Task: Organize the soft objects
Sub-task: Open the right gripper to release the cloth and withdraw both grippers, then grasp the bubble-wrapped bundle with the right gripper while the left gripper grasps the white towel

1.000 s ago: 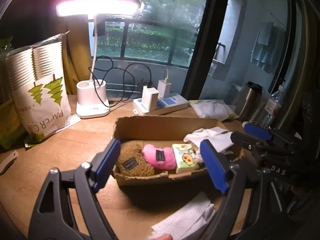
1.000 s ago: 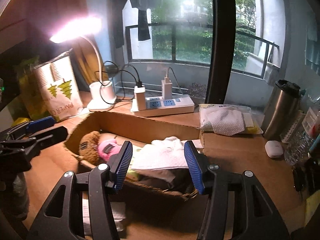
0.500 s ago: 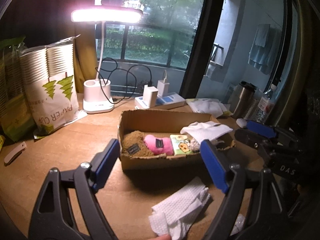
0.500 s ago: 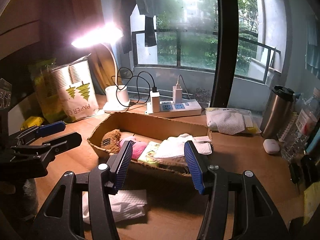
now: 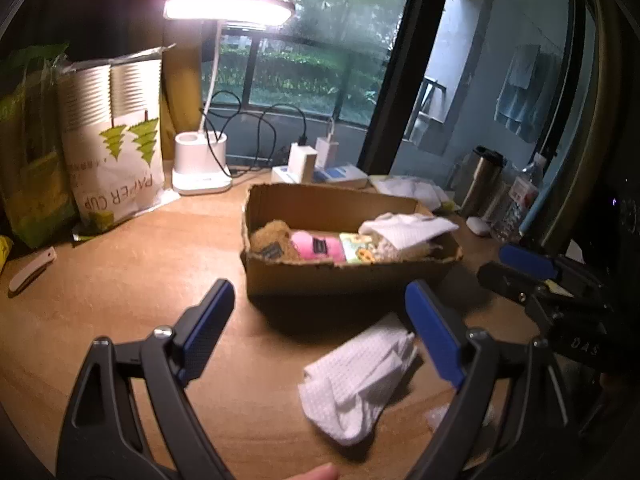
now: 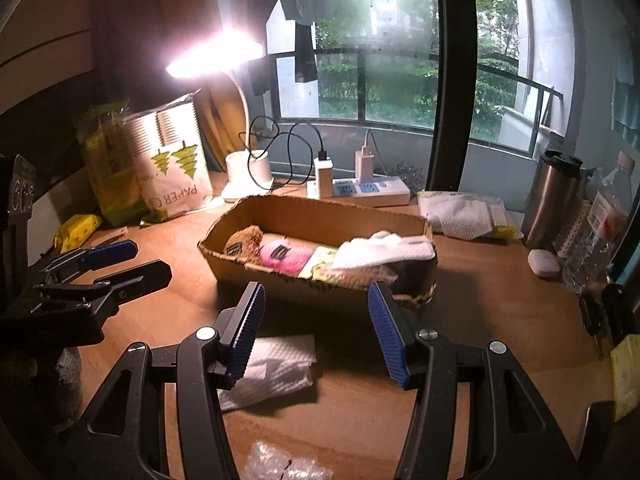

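The brown table (image 5: 120, 280) looks like smooth wood with a soft shine. The long brown cardboard box (image 5: 344, 276) is matt, with rough torn edges. The white waffle-textured cloth (image 5: 360, 380) looks soft. The tall silver metal flask (image 6: 554, 198) is brushed and slightly glossy. The white plastic power strip (image 6: 372, 192) is smooth.
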A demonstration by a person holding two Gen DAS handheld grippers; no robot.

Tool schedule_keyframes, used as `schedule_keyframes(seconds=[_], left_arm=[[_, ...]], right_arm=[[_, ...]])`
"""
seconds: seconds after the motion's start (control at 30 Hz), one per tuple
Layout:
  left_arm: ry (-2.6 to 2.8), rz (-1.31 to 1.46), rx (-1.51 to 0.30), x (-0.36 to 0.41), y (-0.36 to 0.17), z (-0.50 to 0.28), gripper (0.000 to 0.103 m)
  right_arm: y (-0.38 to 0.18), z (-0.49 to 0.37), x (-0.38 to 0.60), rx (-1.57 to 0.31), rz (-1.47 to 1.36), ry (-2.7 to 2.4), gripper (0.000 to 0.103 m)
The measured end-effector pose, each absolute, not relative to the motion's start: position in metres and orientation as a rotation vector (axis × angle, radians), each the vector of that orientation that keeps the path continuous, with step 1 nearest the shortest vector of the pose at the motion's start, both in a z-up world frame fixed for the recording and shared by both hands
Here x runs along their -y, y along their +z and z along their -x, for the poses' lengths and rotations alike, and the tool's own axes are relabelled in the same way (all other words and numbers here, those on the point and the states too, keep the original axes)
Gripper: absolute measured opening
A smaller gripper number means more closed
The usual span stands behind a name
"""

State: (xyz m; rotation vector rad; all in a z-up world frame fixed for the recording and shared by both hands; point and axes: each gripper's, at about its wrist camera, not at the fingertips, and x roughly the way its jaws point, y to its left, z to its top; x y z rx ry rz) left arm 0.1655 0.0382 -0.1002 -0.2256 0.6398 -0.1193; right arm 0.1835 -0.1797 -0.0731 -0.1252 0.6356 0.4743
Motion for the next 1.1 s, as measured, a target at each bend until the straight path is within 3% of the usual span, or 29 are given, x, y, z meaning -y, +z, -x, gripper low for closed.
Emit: schedule_keyframes(seconds=[0.9, 0.97, 1.0, 1.1], left_arm=[[-0.165, 0.218, -0.756, -0.020, -0.143, -0.121, 0.089], [-0.167, 0.215, -0.759, -0.018, -0.145, -0.117, 0.089], [-0.167, 0.214, -0.760, -0.018, -0.145, -0.116, 0.089], [-0.166, 0.210, -0.771, -0.017, -0.149, -0.112, 0.089]], right_arm=[[-0.145, -0.117, 0.189, -0.816, 0.098, 0.465, 0.057], [-0.150, -0.114, 0.189, -0.830, 0.087, 0.467, 0.063], [-0.151, -0.112, 0.190, -0.831, 0.085, 0.468, 0.072], [-0.155, -0.109, 0.192, -0.837, 0.082, 0.468, 0.074]])
